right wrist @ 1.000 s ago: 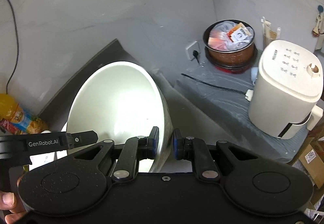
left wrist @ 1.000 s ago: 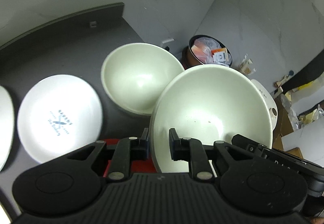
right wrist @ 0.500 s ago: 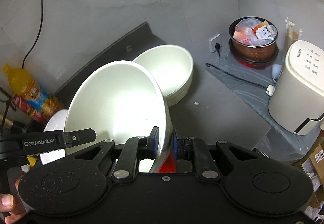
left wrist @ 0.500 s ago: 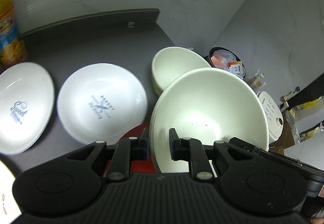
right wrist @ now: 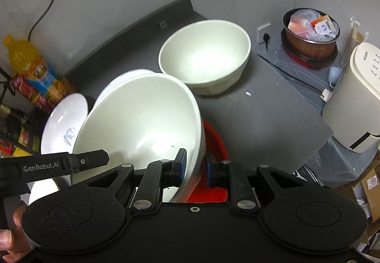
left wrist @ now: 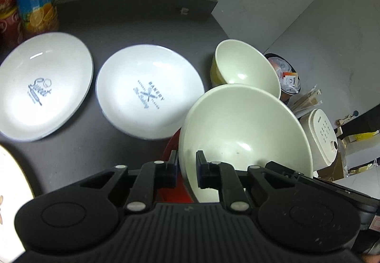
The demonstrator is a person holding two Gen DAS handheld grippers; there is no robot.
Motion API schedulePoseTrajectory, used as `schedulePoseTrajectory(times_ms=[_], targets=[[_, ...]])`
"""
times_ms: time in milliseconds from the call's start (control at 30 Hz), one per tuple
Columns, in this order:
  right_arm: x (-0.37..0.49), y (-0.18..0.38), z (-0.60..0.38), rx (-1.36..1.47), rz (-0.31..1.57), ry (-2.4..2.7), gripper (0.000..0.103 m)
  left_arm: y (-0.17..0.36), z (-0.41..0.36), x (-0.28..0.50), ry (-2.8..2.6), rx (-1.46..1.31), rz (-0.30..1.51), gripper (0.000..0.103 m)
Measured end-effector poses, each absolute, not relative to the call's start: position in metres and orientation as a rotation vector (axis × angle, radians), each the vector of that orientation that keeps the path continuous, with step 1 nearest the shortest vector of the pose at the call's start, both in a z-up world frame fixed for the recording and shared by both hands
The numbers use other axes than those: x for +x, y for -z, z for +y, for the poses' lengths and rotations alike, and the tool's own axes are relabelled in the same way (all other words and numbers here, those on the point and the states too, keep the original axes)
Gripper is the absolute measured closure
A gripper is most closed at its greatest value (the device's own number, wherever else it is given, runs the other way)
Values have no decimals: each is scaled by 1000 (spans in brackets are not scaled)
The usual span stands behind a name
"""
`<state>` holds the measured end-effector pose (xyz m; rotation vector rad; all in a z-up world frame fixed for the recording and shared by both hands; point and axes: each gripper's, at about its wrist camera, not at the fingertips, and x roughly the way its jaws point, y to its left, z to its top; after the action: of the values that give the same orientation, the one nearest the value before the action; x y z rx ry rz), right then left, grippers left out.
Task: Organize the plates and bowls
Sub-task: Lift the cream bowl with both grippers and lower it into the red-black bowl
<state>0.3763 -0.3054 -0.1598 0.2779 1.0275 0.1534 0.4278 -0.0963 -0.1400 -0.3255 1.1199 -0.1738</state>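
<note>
Above the dark countertop (left wrist: 133, 22), a cream bowl (left wrist: 242, 129) held tilted.
Left gripper (left wrist: 186, 166) and right gripper (right wrist: 196, 166) each pinch its rim.

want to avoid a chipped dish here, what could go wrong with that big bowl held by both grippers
1. The big bowl is pinched only at its rim by the left gripper and the right gripper; glossy ceramic could slip.
2. It hangs tilted just above the red plate, close to the second bowl and the bakery plate; a careless swing could knock them.
</note>
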Motion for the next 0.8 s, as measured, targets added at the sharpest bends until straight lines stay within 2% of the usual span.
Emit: schedulePoseTrajectory(times_ms=[100, 533, 800], targets=[[374, 163, -303, 264, 1041, -160, 77, 145, -97, 426, 173, -330, 1138, 90], [379, 178, -303, 260, 1101, -156, 74, 165, -100, 427, 147, -322, 1207, 90], [382, 182, -304, 266, 1094, -158, 74, 163, -103, 434, 135, -321, 1263, 86]])
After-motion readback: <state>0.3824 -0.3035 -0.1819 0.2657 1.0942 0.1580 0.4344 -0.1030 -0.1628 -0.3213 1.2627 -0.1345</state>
